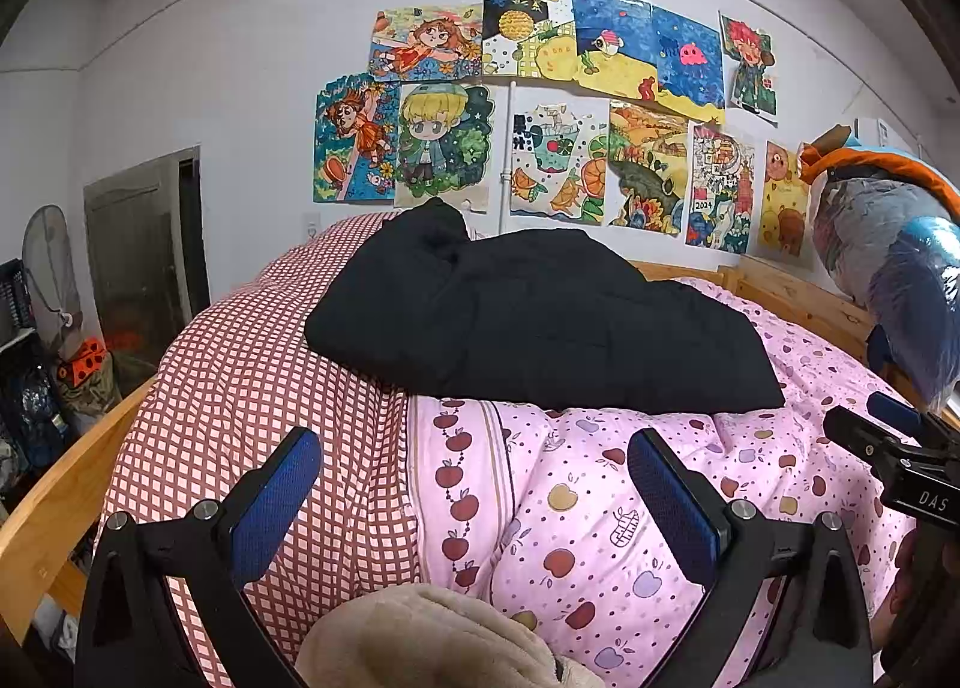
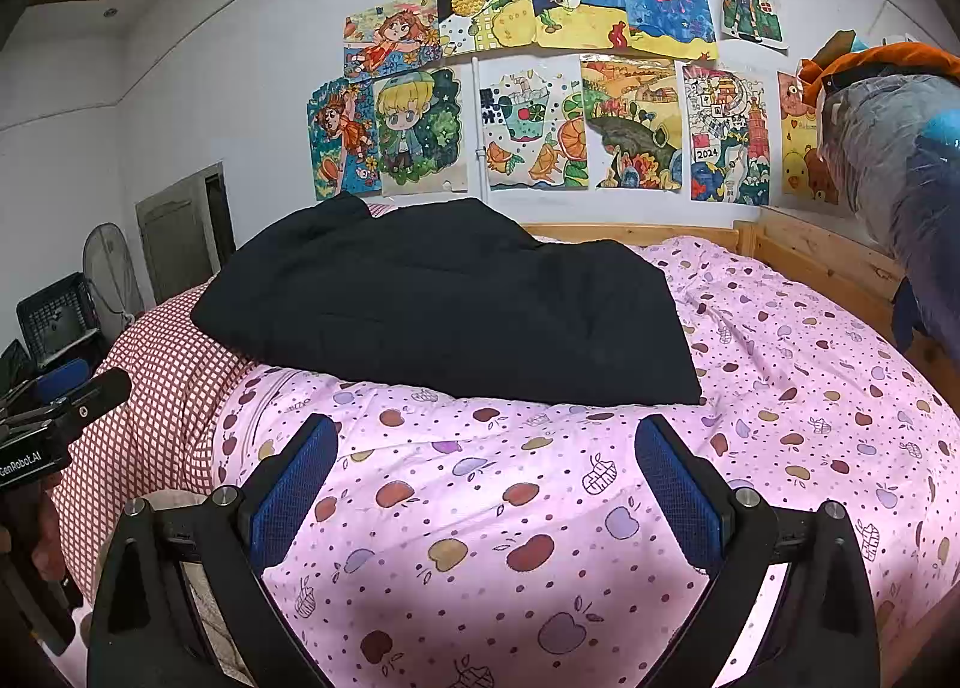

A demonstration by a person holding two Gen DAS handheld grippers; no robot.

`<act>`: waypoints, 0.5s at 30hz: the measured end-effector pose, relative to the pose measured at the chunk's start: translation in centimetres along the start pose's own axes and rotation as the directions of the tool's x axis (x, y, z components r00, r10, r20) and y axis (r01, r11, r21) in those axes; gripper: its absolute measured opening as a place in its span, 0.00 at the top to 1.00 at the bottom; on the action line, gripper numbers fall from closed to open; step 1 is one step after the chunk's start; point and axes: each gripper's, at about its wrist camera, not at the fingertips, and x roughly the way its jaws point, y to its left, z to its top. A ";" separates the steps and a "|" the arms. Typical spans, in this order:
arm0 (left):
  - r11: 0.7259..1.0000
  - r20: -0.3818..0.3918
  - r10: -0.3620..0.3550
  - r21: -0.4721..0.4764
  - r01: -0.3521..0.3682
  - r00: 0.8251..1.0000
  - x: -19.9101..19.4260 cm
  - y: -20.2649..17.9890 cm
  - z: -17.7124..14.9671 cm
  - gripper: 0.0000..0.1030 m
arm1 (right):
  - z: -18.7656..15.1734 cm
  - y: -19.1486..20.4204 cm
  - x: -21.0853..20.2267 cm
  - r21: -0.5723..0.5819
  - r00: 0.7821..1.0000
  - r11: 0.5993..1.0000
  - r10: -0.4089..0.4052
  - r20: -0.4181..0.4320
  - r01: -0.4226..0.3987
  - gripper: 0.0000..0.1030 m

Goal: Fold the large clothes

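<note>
While both grippers hung spread and empty, left gripper (image 1: 474, 484) and right gripper (image 2: 486, 472), the black padded jacket (image 1: 534, 316) lay bundled at frame centre on the apple-print quilt (image 2: 780, 376); pinching its near hem corners seemed wisest.

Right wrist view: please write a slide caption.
Open right tongs above the pink apple-print quilt, facing a folded black garment.

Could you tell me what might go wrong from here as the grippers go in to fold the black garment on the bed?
1. The black garment lies bunched across the seam between the red checked cover and the pink apple-print quilt; open fingers might pinch bedding along with it.
2. Both the left gripper and right gripper are open and short of it, so its far edge may need a long reach.
</note>
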 end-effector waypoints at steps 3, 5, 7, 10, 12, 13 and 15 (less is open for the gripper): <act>1.000 0.000 0.001 0.000 -0.001 1.000 0.0 0.0 0.0 0.00 | 0.0 0.0 0.0 0.000 1.000 1.000 -0.001 0.001 0.001 0.05; 1.000 0.000 0.002 0.000 -0.002 1.000 0.0 -0.1 0.0 0.00 | 0.0 0.0 0.0 0.000 1.000 1.000 0.000 0.001 0.000 0.05; 1.000 0.001 -0.002 -0.001 0.002 1.000 0.0 -0.1 0.0 0.00 | 0.0 0.0 0.0 0.000 1.000 1.000 0.001 0.000 -0.001 0.05; 1.000 0.004 0.001 0.010 -0.001 1.000 -0.2 -0.3 0.0 0.00 | 0.0 0.0 0.0 -0.002 1.000 1.000 0.000 0.001 0.000 0.05; 1.000 0.011 0.008 0.017 -0.008 1.000 -0.4 -0.5 0.0 0.00 | 0.0 0.0 -0.1 -0.002 1.000 1.000 -0.001 0.004 0.001 0.05; 1.000 0.017 0.008 0.022 -0.009 1.000 -0.5 -0.5 0.1 0.00 | 0.0 0.0 -0.1 -0.001 1.000 1.000 -0.001 0.005 0.001 0.05; 1.000 0.023 0.009 0.025 -0.010 1.000 -0.6 -0.5 0.2 0.00 | 0.0 0.0 -0.2 -0.001 1.000 1.000 -0.002 0.006 0.002 0.05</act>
